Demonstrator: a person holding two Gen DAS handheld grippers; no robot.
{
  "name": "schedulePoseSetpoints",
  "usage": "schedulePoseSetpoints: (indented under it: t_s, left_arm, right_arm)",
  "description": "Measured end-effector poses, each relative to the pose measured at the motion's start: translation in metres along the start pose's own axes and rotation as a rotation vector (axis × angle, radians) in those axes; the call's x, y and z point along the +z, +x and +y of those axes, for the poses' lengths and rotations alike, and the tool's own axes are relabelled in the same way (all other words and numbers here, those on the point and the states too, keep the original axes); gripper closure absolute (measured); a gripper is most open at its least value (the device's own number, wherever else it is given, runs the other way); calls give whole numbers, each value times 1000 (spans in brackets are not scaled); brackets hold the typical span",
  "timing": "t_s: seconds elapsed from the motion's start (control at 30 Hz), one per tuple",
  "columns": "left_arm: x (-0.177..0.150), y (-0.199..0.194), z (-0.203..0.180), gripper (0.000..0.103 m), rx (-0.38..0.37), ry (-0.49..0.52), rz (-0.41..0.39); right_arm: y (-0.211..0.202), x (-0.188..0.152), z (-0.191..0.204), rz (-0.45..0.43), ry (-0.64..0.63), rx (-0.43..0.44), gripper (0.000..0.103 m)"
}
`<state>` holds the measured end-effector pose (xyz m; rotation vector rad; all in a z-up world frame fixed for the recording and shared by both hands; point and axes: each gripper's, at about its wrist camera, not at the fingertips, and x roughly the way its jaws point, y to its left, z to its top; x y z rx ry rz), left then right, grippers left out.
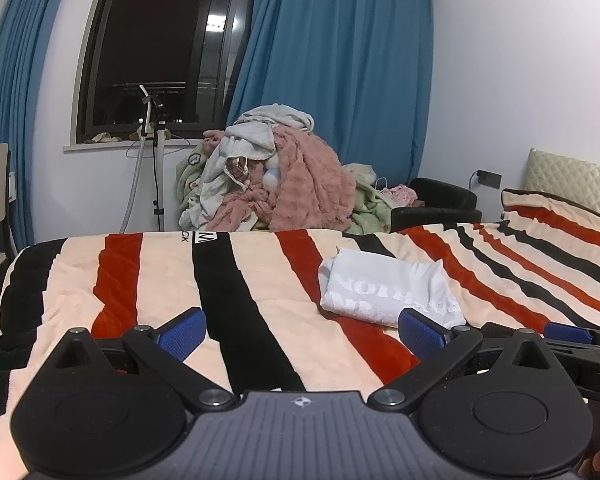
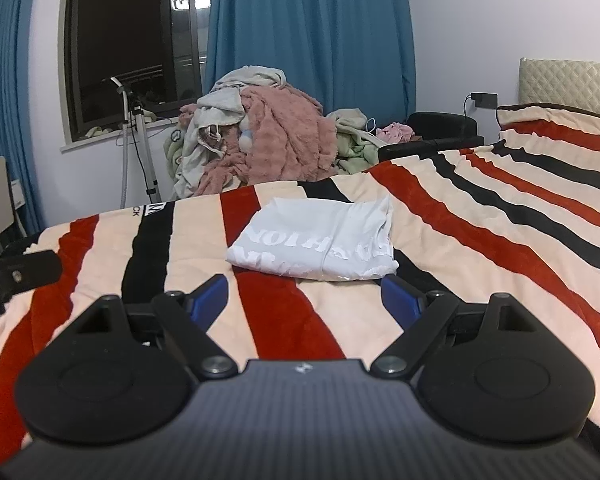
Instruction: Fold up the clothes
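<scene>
left claw (image 1: 302, 334) wide, empty | right claw (image 2: 304, 300) wide, empty | folded white shirt (image 2: 320, 240), fleecy striped blanket (image 2: 480, 216)

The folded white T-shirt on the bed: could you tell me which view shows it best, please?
The right wrist view: the folded white T-shirt lies whole and near centre. In the left wrist view it sits off to the right, its near corner hidden behind a blue finger.

1. White T-shirt (image 2: 316, 240): folded into a compact, roughly rectangular bundle, lying flat on the striped blanket (image 2: 480, 216).
2. Print: pale lettering on its upper face, seen reversed; possibly "NOTHING", not fully legible.
3. Condition: lightly creased, edges slightly uneven, nearest corner (image 1: 452, 318) thin and flared.
</scene>
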<state>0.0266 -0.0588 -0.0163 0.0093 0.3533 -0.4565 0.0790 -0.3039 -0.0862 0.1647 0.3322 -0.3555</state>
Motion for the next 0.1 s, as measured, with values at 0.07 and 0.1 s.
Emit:
schedulePoseSetpoints:
  t_s: [0.07,0.1]
  left_arm:
    - [0,-2,0,0,-1,1,-1]
    - [-1,-2,0,0,-1,3,-2]
  right_arm:
    - [-1,0,0,1,1,-3,18]
    - [-1,0,0,3,3,-2,18]
